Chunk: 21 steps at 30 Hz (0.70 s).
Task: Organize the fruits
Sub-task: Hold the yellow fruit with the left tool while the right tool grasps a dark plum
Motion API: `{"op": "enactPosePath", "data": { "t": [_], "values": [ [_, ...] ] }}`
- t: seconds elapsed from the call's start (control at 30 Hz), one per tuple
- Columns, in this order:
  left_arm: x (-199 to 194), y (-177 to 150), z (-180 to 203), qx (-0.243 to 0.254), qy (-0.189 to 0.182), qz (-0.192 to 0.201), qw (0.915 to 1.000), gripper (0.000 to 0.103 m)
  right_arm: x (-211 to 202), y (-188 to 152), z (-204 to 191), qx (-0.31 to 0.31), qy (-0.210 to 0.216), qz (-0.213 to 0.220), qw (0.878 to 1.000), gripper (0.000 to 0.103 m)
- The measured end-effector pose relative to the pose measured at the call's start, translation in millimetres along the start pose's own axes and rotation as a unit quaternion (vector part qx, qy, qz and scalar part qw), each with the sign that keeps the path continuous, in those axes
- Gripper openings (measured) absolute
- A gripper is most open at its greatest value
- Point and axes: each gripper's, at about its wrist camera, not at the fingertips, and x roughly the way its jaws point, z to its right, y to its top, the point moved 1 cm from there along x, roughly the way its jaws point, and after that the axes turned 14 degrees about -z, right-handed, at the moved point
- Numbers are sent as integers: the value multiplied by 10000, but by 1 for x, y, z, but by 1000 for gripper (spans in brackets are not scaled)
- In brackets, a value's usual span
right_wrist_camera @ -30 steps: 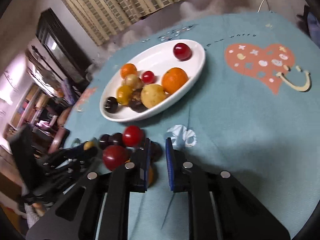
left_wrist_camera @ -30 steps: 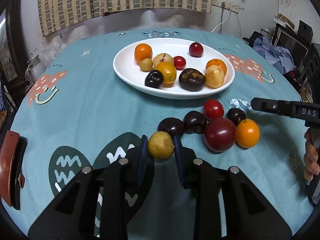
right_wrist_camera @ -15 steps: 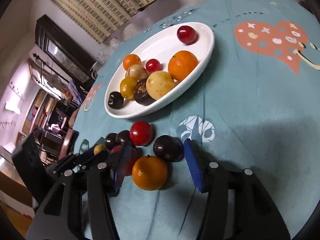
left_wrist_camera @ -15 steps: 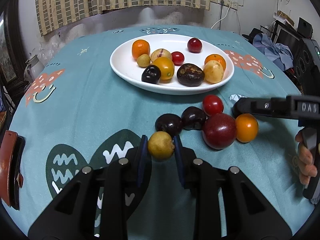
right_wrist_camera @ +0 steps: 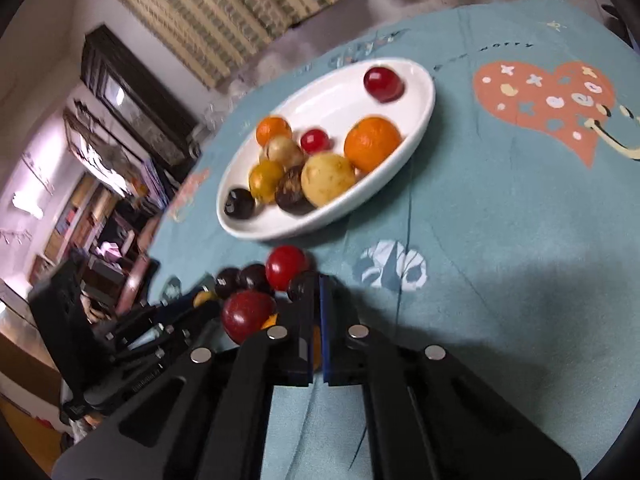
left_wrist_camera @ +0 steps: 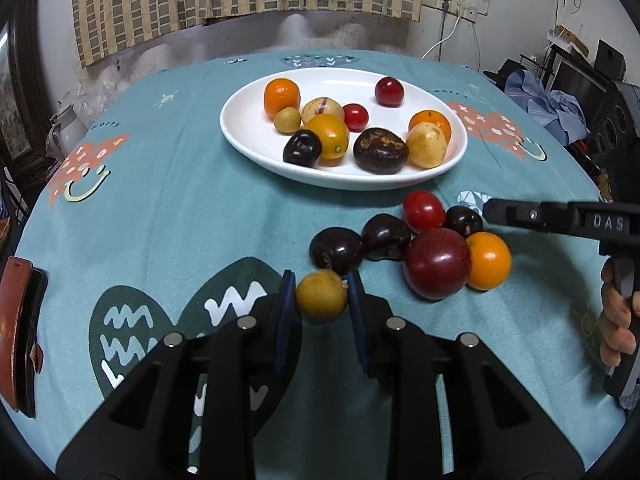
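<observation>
left gripper point(left_wrist_camera: 321, 295) clamping yellow fruit point(left_wrist_camera: 321, 297), tablecloth point(left_wrist_camera: 168, 216)

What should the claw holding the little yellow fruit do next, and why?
Probably lift it and carry it toward the white plate. The left gripper has its jaws shut on the yellow fruit, most fruit already sits on that plate, and bare plate shows at its left side.

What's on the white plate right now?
Nine fruits on the plate: two oranges, two red, two dark, three yellowish. Anything behind the large dark fruit stays hidden.
</observation>
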Motion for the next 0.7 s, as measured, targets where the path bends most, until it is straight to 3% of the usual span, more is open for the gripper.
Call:
{"op": "enactPosePath", "data": {
  "t": [0.33, 0.43, 0.5, 0.6, 0.7],
  "values": [
    [0, -1, 2, 41, -41, -8, 10000, 27, 6, 7, 7, 279, 281, -159, 9991, 8],
    [2, -1, 1, 30, -31, -58, 10000, 27, 4, 8, 11, 398, 387, -196, 9983, 14],
    [3, -1, -1, -4, -41, -79, 10000, 27, 3, 8, 12, 395, 431, -182, 9981, 25],
    [2, 0, -3, -58, -64, -60, 9999, 28, 1, 8, 8, 365, 532, -140, 9978, 30],
    [6, 0, -2, -36, -98, -121, 9999, 29, 9, 11, 1, 238, 326, -230, 9989, 31]
  ]
}}
